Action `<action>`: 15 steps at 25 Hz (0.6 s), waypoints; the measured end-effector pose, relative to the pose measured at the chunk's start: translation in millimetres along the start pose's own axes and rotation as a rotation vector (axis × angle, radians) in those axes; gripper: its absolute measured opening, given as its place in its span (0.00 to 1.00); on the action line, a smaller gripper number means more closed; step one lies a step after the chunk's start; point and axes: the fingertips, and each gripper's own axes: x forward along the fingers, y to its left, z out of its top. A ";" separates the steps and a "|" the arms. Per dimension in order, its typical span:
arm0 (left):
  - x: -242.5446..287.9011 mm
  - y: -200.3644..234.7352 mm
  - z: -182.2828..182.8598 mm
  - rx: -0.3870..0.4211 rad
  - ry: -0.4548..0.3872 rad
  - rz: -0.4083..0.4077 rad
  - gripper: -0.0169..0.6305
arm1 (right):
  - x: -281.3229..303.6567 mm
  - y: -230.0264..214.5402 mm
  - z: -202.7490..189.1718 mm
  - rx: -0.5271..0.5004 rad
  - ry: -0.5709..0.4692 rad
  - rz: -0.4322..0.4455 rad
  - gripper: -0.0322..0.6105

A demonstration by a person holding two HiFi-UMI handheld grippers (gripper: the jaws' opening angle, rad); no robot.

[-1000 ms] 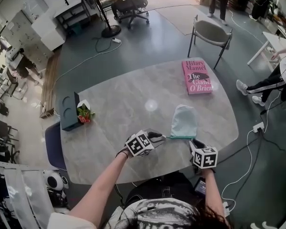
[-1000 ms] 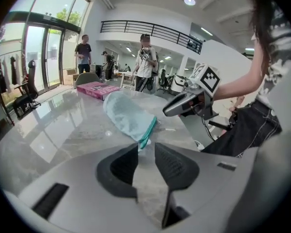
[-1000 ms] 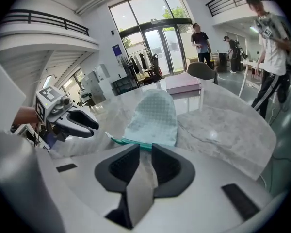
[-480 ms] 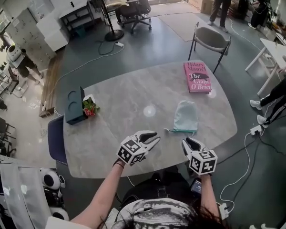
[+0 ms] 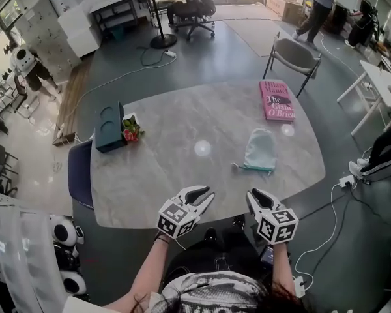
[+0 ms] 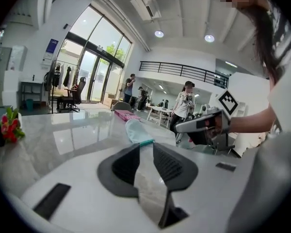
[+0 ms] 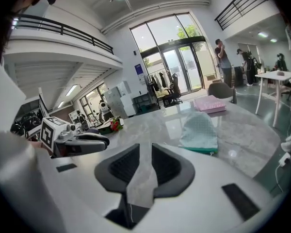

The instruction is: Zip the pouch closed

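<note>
Grey marble-patterned table point(image 5: 176, 175), rounded at the corners, glossy enough to throw back two bright spots of ceiling light. Carries four things, placed here as on a clock face from the top's middle, with 12 o'clock at the far edge. At 2 o'clock, near the far right corner, a pink book point(image 5: 277, 100), flat with its cover up. At 3 o'clock, a pale mint pouch point(image 5: 259, 150), flat, teal zip edge turned toward 6 o'clock. Between 9 and 10 o'clock, close to the edge, a dark teal box point(image 5: 109, 128) with two round hollows in its top. Touching its 3 o'clock side, red flowers point(image 5: 131, 130) in a white wrap.
</note>
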 end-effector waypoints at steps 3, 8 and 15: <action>-14.8 -4.6 -3.4 -0.032 -0.024 0.043 0.17 | -1.7 12.3 1.9 -0.012 0.003 0.032 0.17; -26.2 -11.5 -2.8 -0.034 -0.046 0.090 0.17 | 0.0 27.5 4.4 -0.054 0.016 0.090 0.17; -33.1 -37.1 6.6 -0.067 -0.108 0.173 0.15 | -15.7 34.4 2.9 -0.086 0.026 0.180 0.17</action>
